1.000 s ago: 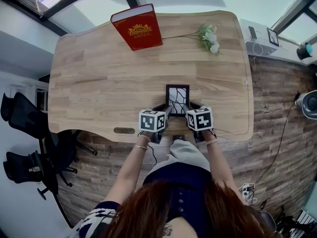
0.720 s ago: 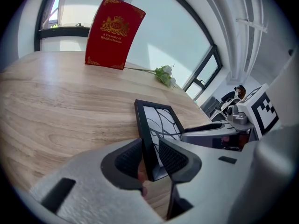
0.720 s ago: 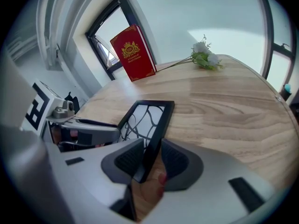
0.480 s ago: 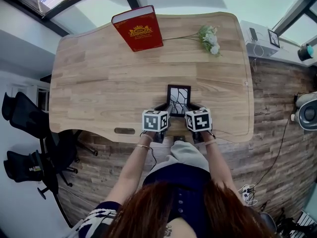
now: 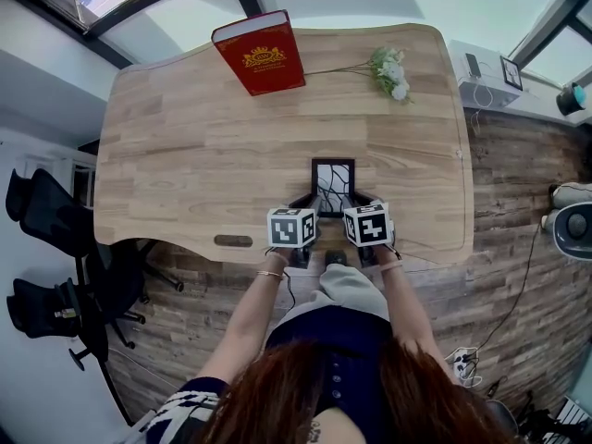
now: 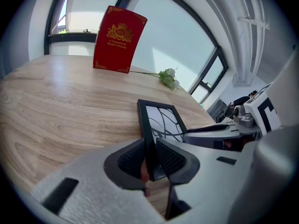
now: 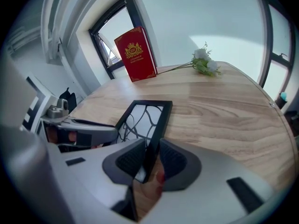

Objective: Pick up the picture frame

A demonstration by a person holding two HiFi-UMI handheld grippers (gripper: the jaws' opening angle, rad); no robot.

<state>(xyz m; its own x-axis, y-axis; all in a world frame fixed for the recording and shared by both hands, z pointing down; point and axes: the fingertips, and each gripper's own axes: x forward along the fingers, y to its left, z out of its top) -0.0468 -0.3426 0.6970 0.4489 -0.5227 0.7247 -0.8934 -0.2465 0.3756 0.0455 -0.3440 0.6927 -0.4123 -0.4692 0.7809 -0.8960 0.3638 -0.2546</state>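
The left tongs (image 6: 150, 158) are pinching the left rail of the black rectangular picture frame with a branching-line pane (image 6: 161, 118), and the right tongs (image 7: 150, 158) are pinching its right rail. Over the last second the two marker cubes have been drawing closer together, so both grips appear to be seating. The frame is lying near the front edge of the pale wooden tabletop (image 5: 185, 155), barely shifting; the lift itself is still waiting.

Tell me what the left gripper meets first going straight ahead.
The picture frame: the left gripper is shut on its left edge, so going on would probably just push the frame ahead.
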